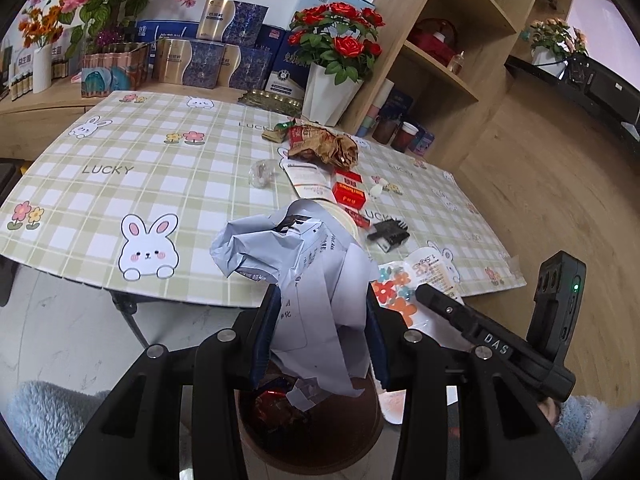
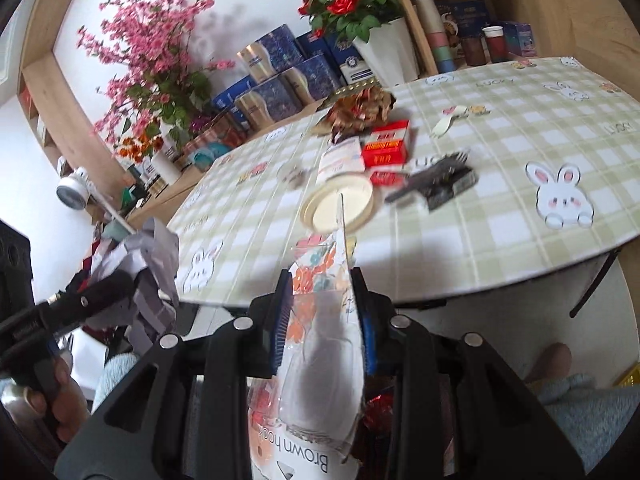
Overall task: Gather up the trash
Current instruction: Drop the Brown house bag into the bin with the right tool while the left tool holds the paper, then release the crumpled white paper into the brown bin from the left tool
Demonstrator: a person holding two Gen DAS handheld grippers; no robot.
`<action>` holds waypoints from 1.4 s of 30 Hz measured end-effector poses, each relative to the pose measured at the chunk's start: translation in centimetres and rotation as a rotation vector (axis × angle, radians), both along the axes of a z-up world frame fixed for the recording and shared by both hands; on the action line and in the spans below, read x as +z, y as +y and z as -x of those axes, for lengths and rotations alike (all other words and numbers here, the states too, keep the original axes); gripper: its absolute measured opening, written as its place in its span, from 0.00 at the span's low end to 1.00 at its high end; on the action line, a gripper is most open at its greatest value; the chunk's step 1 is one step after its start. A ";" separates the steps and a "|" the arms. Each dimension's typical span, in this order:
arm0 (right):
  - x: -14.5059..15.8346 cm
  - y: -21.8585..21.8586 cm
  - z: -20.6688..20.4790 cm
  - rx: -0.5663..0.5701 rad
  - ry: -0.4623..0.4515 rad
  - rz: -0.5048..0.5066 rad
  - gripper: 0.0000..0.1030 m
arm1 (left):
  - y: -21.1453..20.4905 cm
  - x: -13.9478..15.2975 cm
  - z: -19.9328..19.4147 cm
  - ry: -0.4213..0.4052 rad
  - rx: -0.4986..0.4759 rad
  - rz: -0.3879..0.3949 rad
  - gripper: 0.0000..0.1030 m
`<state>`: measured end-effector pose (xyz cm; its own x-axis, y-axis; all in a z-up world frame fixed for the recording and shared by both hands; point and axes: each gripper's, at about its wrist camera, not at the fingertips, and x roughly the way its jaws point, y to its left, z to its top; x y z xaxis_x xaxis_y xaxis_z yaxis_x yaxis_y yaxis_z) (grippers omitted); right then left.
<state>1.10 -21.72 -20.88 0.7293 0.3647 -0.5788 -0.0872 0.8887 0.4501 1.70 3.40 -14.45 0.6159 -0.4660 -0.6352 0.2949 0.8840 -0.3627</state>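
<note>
A: Where is the trash right now?

B: Split between both sides. The left hand-held gripper (image 1: 320, 312) is clamped on a crumpled grey-white paper wad (image 1: 296, 264), held above a dark round bin (image 1: 312, 432) that already has red and white scraps inside. The wad sits just off the near edge of the bench (image 1: 132, 152).

A: And the other side?

B: The right hand-held gripper (image 2: 324, 312) is pinched on a clear plastic packet with orange flowers (image 2: 320, 344); "Brown hook" is printed on its lower end. It hangs over the bench edge too, with red scraps visible below it.

A: What remains on the bench?

B: A crumpled brown paper bag (image 1: 324, 146) near the far side, two red boxes (image 1: 348, 192) in front of it, a white printed card (image 1: 308, 178) touching them, a round cream lid (image 2: 340, 204), and a black comb-like piece (image 1: 388, 234) beside the lid. A small clear wrapper (image 1: 262, 172) lies apart, to the left.

A: Surroundings?

B: A white pot of red roses (image 1: 334, 76) on the bench's far corner, blue and gold gift boxes (image 1: 224, 52) behind it, and a wooden shelf unit (image 1: 440, 52) at right.
</note>
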 end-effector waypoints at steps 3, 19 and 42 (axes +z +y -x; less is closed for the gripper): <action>-1.3 0.6 1.2 0.013 -0.002 0.009 0.31 | -0.3 -0.5 1.0 0.003 -0.015 -0.025 0.38; -6.5 0.2 2.4 0.028 0.126 -0.010 0.31 | -0.7 -0.9 3.3 -0.036 -0.016 0.008 0.38; 1.3 -4.2 2.8 -0.178 -0.011 0.153 0.95 | -2.7 -4.0 2.9 0.068 -0.117 -0.044 0.41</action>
